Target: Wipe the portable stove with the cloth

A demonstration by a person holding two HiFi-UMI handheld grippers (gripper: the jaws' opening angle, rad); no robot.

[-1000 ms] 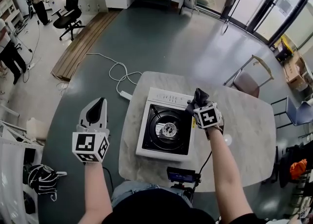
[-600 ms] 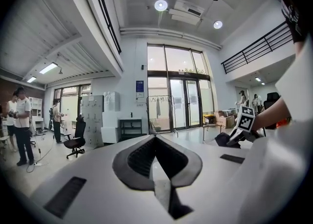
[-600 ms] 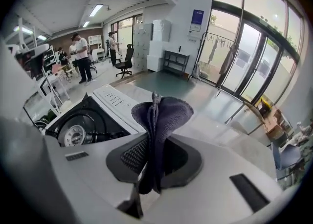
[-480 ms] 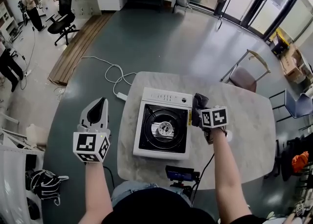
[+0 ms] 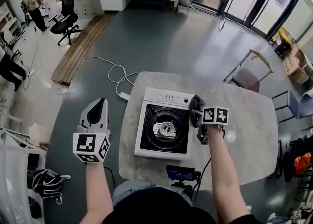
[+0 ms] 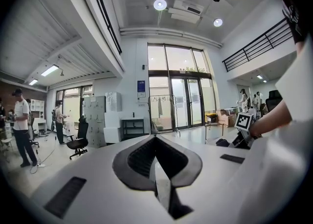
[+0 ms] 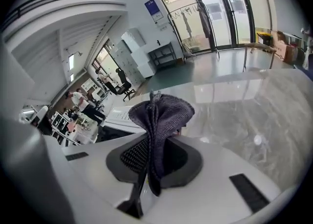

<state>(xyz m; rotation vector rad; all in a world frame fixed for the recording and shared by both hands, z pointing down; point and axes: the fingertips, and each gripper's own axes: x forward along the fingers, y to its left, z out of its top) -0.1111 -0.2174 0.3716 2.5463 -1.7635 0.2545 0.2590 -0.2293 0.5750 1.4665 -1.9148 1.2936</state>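
A white portable stove [image 5: 164, 129] with a black top and a round burner sits on the marble table [image 5: 244, 140]. My right gripper [image 5: 198, 110] hangs at the stove's right edge, shut on a dark grey cloth [image 5: 196, 103]; in the right gripper view the cloth [image 7: 159, 115] bunches up between the jaws, with the stove [image 7: 117, 120] behind it at left. My left gripper [image 5: 97, 109] is held off the table, to the left over the floor, and its jaws meet with nothing in them [image 6: 156, 169].
A white power cord [image 5: 117, 74] runs over the floor to the table's far left corner. A chair [image 5: 247, 78] stands at the far right corner. A black device [image 5: 180, 174] sits at the table's near edge. People stand far left by an office chair [image 5: 66, 20].
My right gripper has carried the cloth from the stove's far right corner a little toward me along its right edge. The left gripper has stayed put.
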